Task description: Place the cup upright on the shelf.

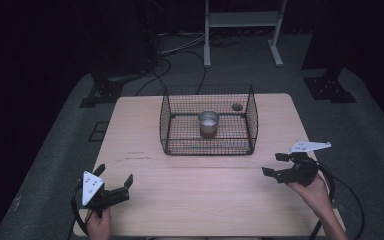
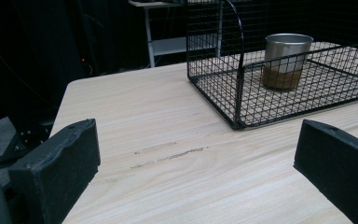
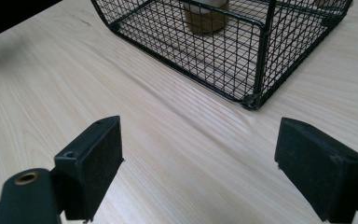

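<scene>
Wire basket [image 1: 208,125] sits at the centre of my high view, on the far half of the light wooden table [image 1: 205,195], with a metal cup [image 1: 208,122] standing upright inside it near the middle of its floor. My left gripper [image 1: 115,182] is at the lower left of that frame, over the near left corner of the table, jaws spread wide with nothing between them. My right gripper [image 1: 275,164] is at the lower right, near the table's right edge, jaws likewise wide apart and empty, its grey plate [image 1: 309,146] tilted above it. Both grippers are well apart from the basket. In the left gripper view the basket [image 2: 279,84] fills the upper right and the cup [image 2: 286,59] shows through the mesh. In the right gripper view a basket corner [image 3: 256,100] lies just above centre.
</scene>
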A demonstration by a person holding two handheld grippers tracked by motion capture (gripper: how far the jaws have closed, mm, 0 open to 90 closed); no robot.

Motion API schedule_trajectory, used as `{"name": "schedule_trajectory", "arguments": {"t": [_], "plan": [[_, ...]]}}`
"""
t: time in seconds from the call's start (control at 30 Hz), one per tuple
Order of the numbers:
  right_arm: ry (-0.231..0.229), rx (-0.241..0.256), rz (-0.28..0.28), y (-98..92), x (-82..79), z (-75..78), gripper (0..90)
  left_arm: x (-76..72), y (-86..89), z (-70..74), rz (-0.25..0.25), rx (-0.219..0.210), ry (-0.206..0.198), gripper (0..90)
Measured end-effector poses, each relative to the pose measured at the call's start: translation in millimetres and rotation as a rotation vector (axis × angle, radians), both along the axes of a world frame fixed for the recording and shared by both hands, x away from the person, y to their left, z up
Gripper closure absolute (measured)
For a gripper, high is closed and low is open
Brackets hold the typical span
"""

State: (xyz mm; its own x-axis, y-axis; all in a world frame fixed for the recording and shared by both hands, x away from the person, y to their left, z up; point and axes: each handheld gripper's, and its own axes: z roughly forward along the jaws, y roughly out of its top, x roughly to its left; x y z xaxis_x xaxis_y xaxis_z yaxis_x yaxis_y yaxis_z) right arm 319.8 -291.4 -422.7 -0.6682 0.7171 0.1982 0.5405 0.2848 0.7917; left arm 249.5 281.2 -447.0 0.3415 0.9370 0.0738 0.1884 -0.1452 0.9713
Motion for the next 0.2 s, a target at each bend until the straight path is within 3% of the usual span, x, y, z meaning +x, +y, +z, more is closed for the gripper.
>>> {"name": "schedule_trajectory", "arguments": {"t": [0.2], "plan": [[-0.019,-0.031,-0.032,0.3,-8.0,-11.0,14.2,0.3,-0.8,0.2,-0.001,0.001,0.002,0.0]]}}
